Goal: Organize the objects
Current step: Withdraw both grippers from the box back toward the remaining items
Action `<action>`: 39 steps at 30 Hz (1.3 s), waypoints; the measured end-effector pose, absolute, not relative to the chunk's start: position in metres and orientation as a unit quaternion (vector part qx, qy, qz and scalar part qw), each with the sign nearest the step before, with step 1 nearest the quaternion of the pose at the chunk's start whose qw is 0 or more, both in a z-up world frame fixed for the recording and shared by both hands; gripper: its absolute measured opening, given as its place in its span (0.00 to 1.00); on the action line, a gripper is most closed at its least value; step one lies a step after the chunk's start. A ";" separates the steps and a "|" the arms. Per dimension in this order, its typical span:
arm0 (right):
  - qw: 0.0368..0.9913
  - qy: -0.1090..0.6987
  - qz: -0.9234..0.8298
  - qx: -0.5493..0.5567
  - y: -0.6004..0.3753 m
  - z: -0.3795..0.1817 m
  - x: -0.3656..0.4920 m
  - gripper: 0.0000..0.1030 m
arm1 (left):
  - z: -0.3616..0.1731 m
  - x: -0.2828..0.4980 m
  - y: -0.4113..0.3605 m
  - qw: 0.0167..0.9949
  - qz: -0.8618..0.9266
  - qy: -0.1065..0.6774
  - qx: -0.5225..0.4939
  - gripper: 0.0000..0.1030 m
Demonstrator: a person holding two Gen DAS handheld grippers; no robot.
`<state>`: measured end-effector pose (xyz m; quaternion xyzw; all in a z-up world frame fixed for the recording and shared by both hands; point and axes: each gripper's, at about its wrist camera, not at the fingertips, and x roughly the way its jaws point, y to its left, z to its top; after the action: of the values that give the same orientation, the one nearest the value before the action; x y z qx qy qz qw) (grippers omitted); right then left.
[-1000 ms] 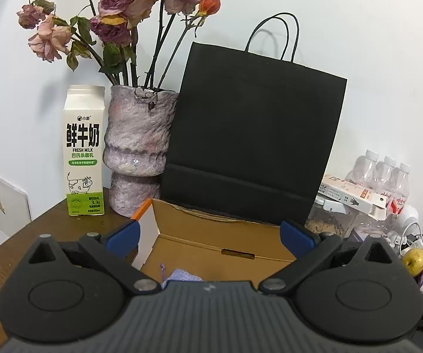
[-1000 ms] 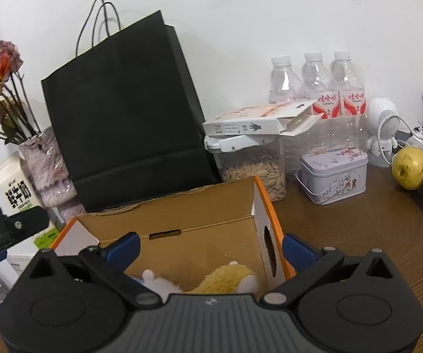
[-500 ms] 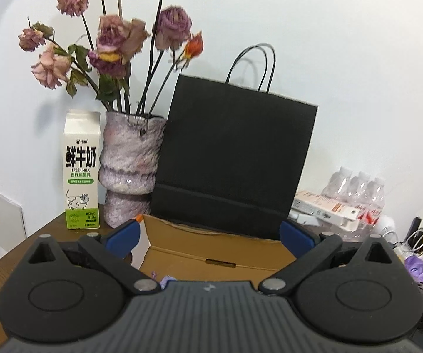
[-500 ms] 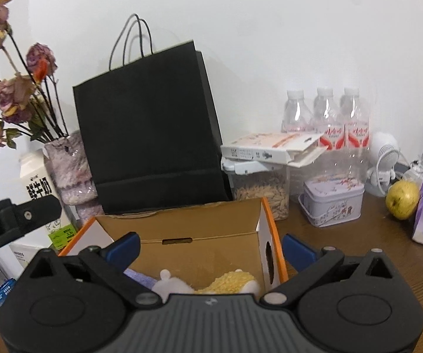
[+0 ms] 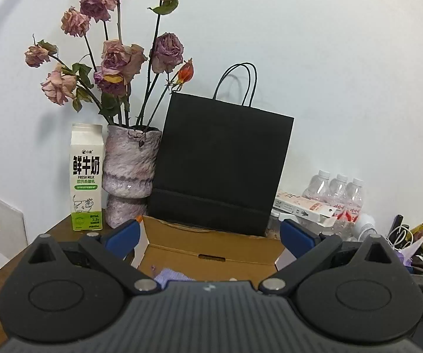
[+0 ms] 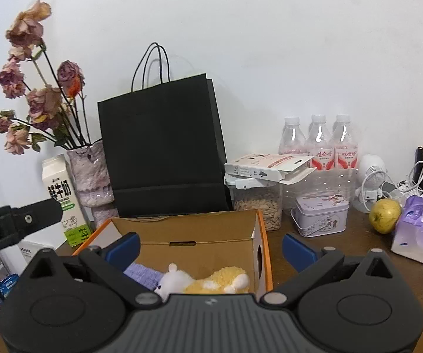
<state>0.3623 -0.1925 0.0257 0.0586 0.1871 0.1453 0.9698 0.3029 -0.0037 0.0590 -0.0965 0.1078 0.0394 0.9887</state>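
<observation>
Along the desk's (image 6: 343, 253) back edge, against the wall, the tall things stand upright: milk carton (image 5: 86, 178), vase (image 5: 130, 173) of dried roses, then the black bag (image 5: 223, 167), likely parked there to keep the front free for sorting.

Just in front of the bag sits the open box (image 6: 199, 231), its mouth up so things can be dropped in. A plush toy (image 6: 208, 282) and a purple cloth (image 6: 142, 273) lie inside it, which suggests the box is the collecting place.

Right of the box, a seed jar (image 6: 257, 203) carries a flat carton (image 6: 267, 169); a tin (image 6: 321, 213), bottles (image 6: 318, 144), a pear (image 6: 384, 216) and a tissue pack (image 6: 420, 229) lie loose toward the right edge, probably not yet sorted.

The left gripper (image 5: 210, 238) and right gripper (image 6: 211, 247) hover above the box's near side, jaws wide, holding nothing.
</observation>
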 end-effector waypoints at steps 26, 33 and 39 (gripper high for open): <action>0.968 0.195 0.156 0.023 -0.210 0.029 0.243 1.00 | 0.070 0.191 0.006 0.988 0.043 0.133 -0.072 1.00; 0.965 0.206 0.161 0.009 -0.216 0.020 0.213 1.00 | 0.062 0.164 0.012 0.986 0.046 0.147 -0.064 1.00; 0.960 0.222 0.169 -0.008 -0.217 0.006 0.193 1.00 | 0.050 0.147 0.016 0.983 0.046 0.167 -0.053 1.00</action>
<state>0.1929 -0.2166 0.0063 -0.0080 0.2217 0.1692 0.9603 0.1466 0.0159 0.0502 -0.0530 0.1667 0.0464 0.9835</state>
